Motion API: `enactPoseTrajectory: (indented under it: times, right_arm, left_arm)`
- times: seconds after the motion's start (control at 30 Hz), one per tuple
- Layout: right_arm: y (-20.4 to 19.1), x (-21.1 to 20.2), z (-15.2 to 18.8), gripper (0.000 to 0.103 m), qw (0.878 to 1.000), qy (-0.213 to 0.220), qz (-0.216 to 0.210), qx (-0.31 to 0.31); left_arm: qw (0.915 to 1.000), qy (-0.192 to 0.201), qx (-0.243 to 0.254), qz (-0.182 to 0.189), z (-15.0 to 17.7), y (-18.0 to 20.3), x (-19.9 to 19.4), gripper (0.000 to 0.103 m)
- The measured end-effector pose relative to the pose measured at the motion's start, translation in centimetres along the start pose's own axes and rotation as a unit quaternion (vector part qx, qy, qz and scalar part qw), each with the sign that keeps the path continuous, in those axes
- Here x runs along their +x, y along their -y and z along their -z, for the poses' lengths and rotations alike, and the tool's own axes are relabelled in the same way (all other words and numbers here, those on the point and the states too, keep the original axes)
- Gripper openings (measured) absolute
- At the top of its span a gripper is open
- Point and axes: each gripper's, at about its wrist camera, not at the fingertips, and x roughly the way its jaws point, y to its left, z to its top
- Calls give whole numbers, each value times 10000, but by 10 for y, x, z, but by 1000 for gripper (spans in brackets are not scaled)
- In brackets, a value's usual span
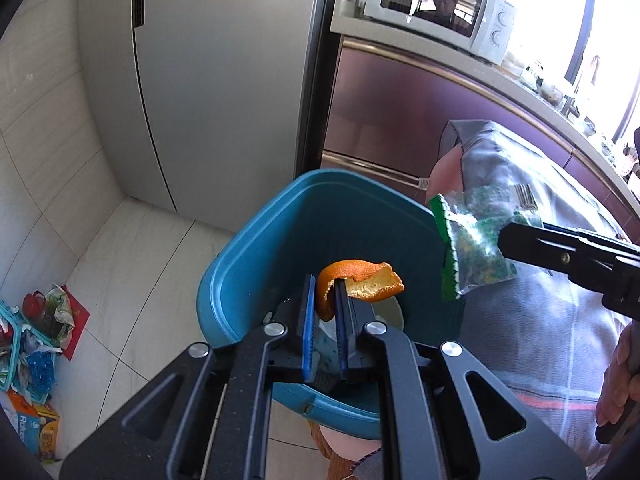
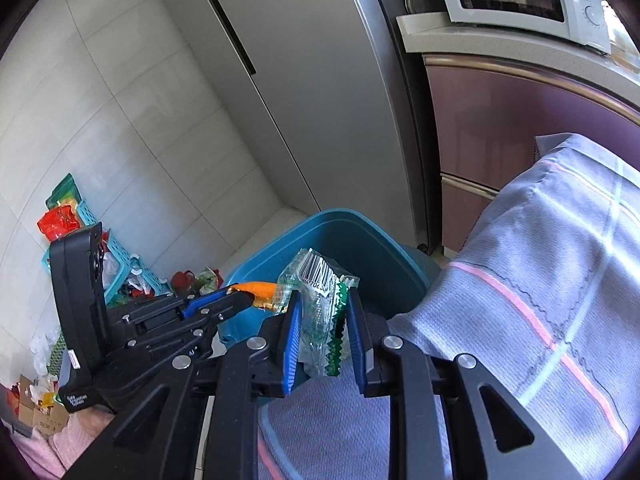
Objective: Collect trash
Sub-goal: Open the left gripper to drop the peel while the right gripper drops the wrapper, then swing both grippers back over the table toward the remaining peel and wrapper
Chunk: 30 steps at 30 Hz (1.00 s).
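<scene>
My left gripper [image 1: 325, 286] is shut on a curled orange peel [image 1: 360, 282] and holds it over the open blue trash bin [image 1: 248, 240]. My right gripper [image 2: 322, 300] is shut on a clear and green plastic wrapper [image 2: 320, 312] with a barcode, just above the bin's near rim [image 2: 280, 224]. In the left wrist view the right gripper [image 1: 504, 240] comes in from the right with the wrapper [image 1: 468, 248] at the bin's right edge. In the right wrist view the left gripper [image 2: 240, 294] and the peel [image 2: 260, 290] sit left of the wrapper.
A grey fridge [image 1: 208, 80] stands behind the bin. A purple cabinet [image 1: 400, 112] carries a white microwave [image 1: 436, 4]. A lilac checked cloth [image 2: 540, 280] lies at the right. Turquoise baskets and loose packaging [image 1: 32, 336] clutter the floor at the left wall.
</scene>
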Motion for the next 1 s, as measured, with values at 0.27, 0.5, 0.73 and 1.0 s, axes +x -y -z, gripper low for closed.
enactPoseTrajectory:
  times: [0.27,0.5,0.73,1.0]
  right_arm:
    - [-5,22,-6,26,9998,-200,24,3]
    - [-6,33,-3,31,9992,-389,-25,30]
    - [-5,33,1,31,9990,-448,-77,7]
    - [-1,14,11,32,9994,-321,-128,10]
  left_arm:
    - [9997,-213,-35,-85,6,0,17,12]
    - [9996,-230,-82,-135,7,-3,19,17]
    - [9996,-171,-181,-112,6,-6,15,18]
    - [9998,-11,-132,147,6,-3,0,26]
